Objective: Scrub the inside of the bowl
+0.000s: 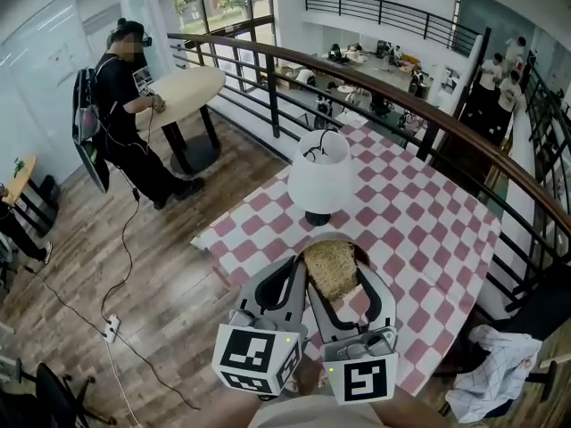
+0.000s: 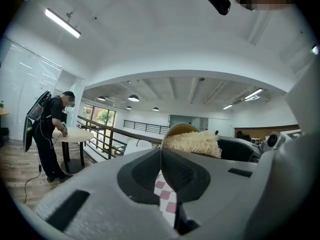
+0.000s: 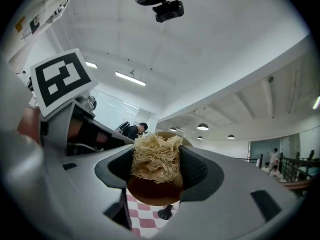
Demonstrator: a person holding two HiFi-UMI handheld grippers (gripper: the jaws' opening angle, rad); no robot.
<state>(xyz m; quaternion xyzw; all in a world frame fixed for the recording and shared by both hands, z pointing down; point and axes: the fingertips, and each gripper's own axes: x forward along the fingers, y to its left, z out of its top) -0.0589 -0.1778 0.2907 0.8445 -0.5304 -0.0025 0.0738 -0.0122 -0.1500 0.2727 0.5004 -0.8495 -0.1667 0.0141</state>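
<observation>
Left gripper point(image 1: 293, 273), lower centre of head view: jaws clamped on rim of brown bowl point(image 3: 155, 194), bowl tilted over checked table point(image 1: 428, 221). Right gripper point(image 1: 346, 279) just right: jaws clamped on fibrous scrubber point(image 1: 331, 270), sitting inside bowl.

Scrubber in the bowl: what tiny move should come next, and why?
Probably rub the scrubber in a small circle against the inside of the bowl. The right gripper is shut on the scrubber, which sits in the bowl, and the left gripper clamps the bowl's rim, so the bowl looks steady enough to scrub.
</observation>
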